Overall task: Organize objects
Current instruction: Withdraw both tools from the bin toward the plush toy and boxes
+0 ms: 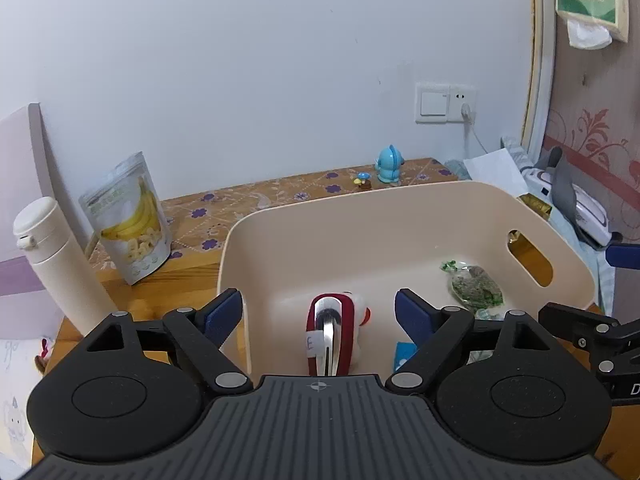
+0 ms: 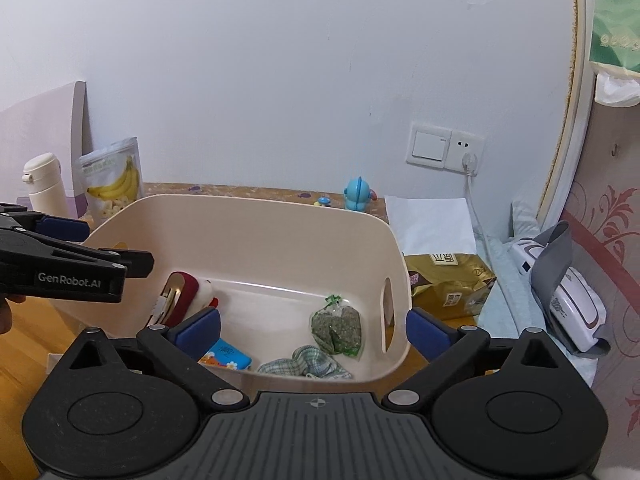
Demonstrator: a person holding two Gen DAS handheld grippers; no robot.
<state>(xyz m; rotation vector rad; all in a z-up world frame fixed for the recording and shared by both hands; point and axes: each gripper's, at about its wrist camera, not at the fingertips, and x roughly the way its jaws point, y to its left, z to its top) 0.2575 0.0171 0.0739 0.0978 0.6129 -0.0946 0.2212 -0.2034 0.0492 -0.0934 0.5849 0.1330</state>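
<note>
Looks like I'm between items right now: both grippers hang over the bin (image 1: pixel 400 216) with nothing in them. My left gripper (image 1: pixel 319 312) has its jaws spread wide, and the red clip (image 1: pixel 330 334) lies loose on the bin floor right below and between them, not touched by either pad. My right gripper (image 2: pixel 313 334) is wide apart too, with the herb bag (image 2: pixel 338 330) just ahead of it in the bin, the cloth (image 2: pixel 306 366) nearer, and the blue pack (image 2: pixel 228 354) by its left finger. Next I'd guess it's the banana pouch (image 1: pixel 128 220), off to the left gripper's far left outside the bin, beside the flask (image 1: pixel 56 256). That means swinging left and lining up on its upright sides.
</note>
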